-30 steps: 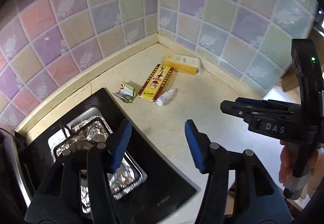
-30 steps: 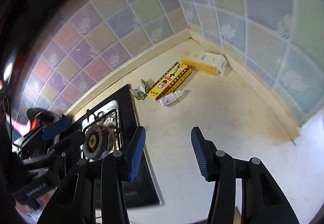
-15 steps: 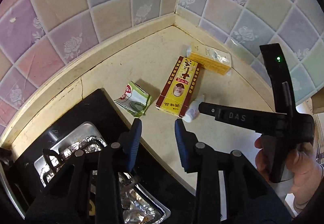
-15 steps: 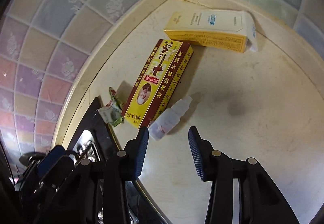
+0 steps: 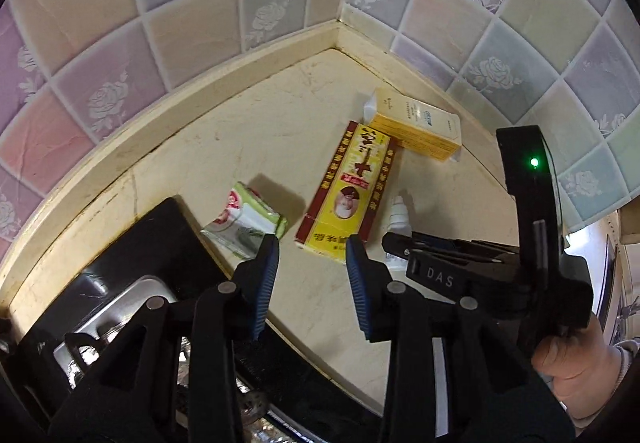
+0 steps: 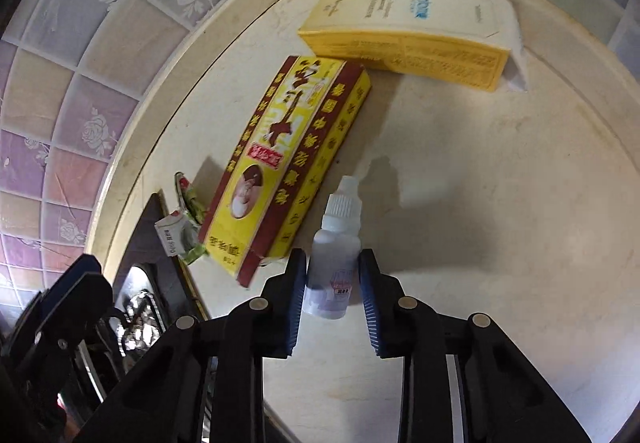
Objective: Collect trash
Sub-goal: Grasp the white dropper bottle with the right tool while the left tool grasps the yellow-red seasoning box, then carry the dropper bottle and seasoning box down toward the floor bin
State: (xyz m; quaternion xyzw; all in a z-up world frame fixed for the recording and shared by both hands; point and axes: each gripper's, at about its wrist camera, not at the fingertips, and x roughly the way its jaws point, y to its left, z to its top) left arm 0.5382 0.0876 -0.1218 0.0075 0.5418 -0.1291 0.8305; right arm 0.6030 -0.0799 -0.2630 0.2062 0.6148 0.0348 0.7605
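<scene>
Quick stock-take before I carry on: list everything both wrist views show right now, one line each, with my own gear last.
Dropper bottle: one, white translucent, lying on the counter between the right fingers.
Long box: one, yellow and red, flat on the counter beside the bottle.
Second box: one, yellow and cream, near the corner.
Crumpled wrapper: one, green and white, at the stove's edge.
Stove: one, black, with a foil-lined burner.
Counter: one, cream.
Tiled wall: pastel, rose pattern.
Left gripper: black, blue fingers, nothing between, opening slightly.
Right gripper: closing around the bottle.
Hand: one, holding the right gripper.
</scene>
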